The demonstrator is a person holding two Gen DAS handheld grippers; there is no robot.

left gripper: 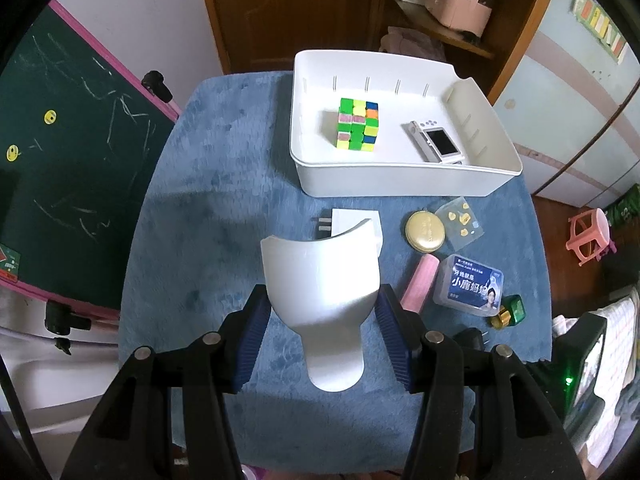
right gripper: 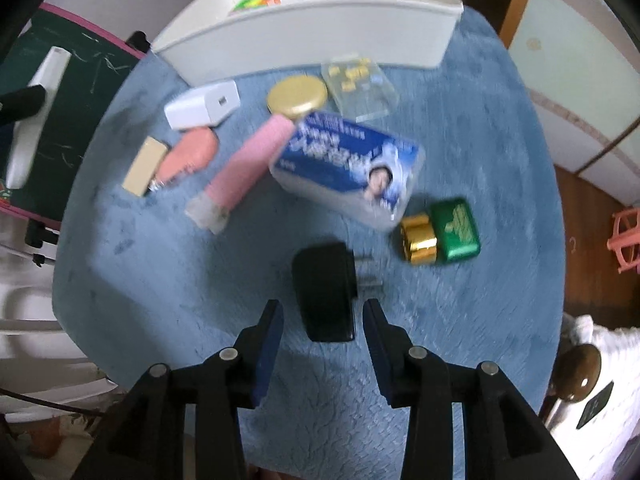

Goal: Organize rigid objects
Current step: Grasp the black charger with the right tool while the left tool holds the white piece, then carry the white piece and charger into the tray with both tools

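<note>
A: A small room: wooden door behind, a chalkboard (left gripper: 68, 152) to one side, and a round table (left gripper: 208, 184) under a blue plush cover. The white bin (left gripper: 400, 184) sits at the far edge.

B: What's the left tool (left gripper: 320, 332) doing?

A: It is clamped on a white curved scoop (left gripper: 320, 276), pads pressing both flanks, above the table and short of the bin. The right tool (right gripper: 323, 320) is parted, nothing in it, with the black charger (right gripper: 326, 292) lying between its pads. They don't touch it.

B: So the charger is the next pick?

A: I judge so. Come down until the pads straddle the body, not the prongs (right gripper: 370, 270) sticking out to the right. Close on the long flat sides; the casing looks smooth, so grip mid-body. The picture is blurred, so the hand should settle first.

B: Count for me.

A: In the bin: one cube (left gripper: 358, 125), one small white camera (left gripper: 438, 142). On the table: one white charger (right gripper: 204, 105), one black charger, one gold tin (right gripper: 297, 97), one clear packet (right gripper: 360, 84), one pink tube (right gripper: 248, 160), one blue-labelled box (right gripper: 348, 166), one green bottle with gold cap (right gripper: 442, 232), one cream block (right gripper: 144, 166), one salmon-coloured item (right gripper: 188, 156) I can't identify.

B: Eleven, plus the scoop.
</note>
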